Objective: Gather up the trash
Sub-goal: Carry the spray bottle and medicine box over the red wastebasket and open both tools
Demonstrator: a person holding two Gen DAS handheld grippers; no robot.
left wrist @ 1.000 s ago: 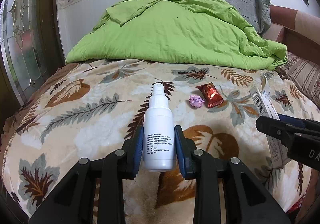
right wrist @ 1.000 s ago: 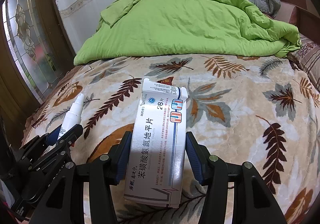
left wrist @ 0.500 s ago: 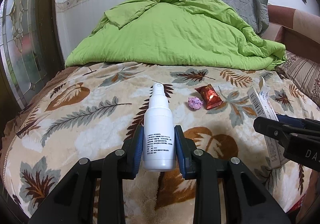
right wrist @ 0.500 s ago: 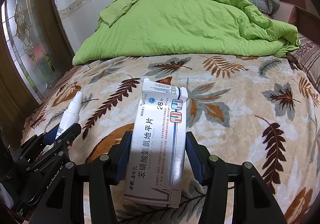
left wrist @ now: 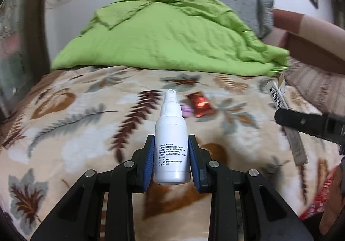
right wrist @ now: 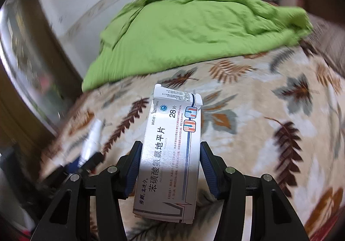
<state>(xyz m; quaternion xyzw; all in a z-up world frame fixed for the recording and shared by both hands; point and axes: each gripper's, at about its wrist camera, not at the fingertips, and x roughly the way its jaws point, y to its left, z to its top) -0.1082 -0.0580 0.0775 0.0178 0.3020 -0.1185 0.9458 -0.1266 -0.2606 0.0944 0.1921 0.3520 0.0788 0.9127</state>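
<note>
A small white spray bottle (left wrist: 171, 144) sits upright between the blue pads of my left gripper (left wrist: 171, 154), which is shut on it above the leaf-patterned blanket (left wrist: 75, 129). My right gripper (right wrist: 170, 161) is shut on a silver-white medicine box (right wrist: 170, 152) and holds it over the blanket (right wrist: 269, 133). Lying on the bed beyond the bottle are a red foil wrapper (left wrist: 200, 105) and a small pink crumpled scrap (left wrist: 186, 110). In the left wrist view the right gripper's finger (left wrist: 310, 123) and the box's edge (left wrist: 278, 94) show at right. The right wrist view shows the bottle (right wrist: 91, 139) at lower left, blurred.
A rumpled green quilt (left wrist: 168, 36) is heaped at the bed's far end, with a grey pillow (left wrist: 243, 6) behind it. A patterned glass door (right wrist: 19, 51) stands at the left. A striped cushion (left wrist: 319, 88) lies at right.
My right gripper has rolled and shifted with the box, so its view is now tilted and blurred. The left view has swung slightly; both grips are unchanged.
</note>
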